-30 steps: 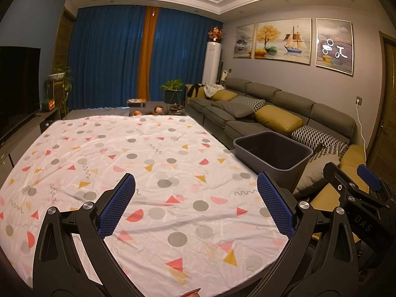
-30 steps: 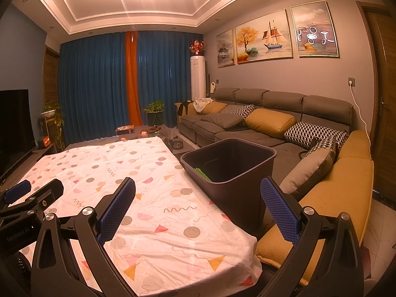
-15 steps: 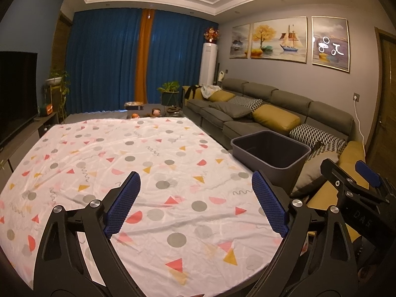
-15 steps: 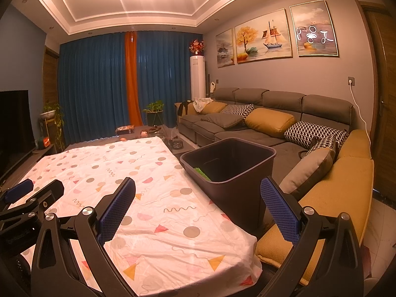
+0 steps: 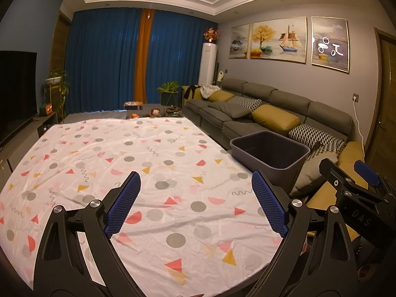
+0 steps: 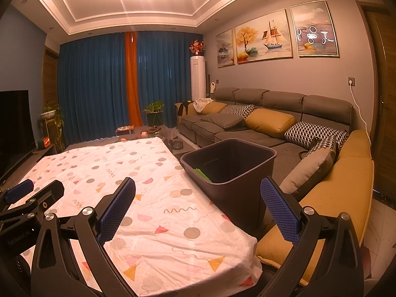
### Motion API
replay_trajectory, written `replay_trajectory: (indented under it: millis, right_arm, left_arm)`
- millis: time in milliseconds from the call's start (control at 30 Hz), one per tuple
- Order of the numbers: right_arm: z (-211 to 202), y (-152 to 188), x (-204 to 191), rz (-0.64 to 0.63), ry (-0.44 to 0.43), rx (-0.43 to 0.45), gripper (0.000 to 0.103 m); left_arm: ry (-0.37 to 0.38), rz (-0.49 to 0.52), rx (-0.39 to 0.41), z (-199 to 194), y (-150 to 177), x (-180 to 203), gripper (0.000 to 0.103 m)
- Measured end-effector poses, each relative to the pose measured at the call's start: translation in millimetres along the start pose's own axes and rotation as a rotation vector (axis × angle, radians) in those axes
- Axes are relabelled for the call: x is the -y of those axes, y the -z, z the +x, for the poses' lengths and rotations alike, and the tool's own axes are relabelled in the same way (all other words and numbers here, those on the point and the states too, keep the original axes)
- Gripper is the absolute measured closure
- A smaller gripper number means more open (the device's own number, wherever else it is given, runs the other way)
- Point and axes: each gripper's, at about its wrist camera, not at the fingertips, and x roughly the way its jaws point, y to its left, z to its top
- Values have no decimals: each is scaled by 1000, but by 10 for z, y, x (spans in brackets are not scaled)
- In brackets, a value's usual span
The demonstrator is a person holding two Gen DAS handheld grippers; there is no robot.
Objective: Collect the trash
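Over the patterned tablecloth, the left gripper had lifted slightly, fingers wide and empty.
From the right gripper, equally wide and unmoved, something green lay inside the dark bin beside the table; collecting seemed finished.

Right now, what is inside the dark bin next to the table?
The right wrist view shows a bright green item low against the near wall of the bin. That wall hides the rest of the floor; the left wrist view shows only bare inner walls.
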Motion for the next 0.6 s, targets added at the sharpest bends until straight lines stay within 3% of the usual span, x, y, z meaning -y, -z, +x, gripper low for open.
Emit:
replay_trajectory:
  millis: [300, 600]
  right_arm:
    - [6, -2, -8, 1, 4, 3, 5]
    - [7, -23, -4, 5, -2, 6, 5]
  left_arm:
    - [-2, -16, -5, -1, -23, -3, 13]
    - [-21, -16, -5, 7, -39, -18, 6]
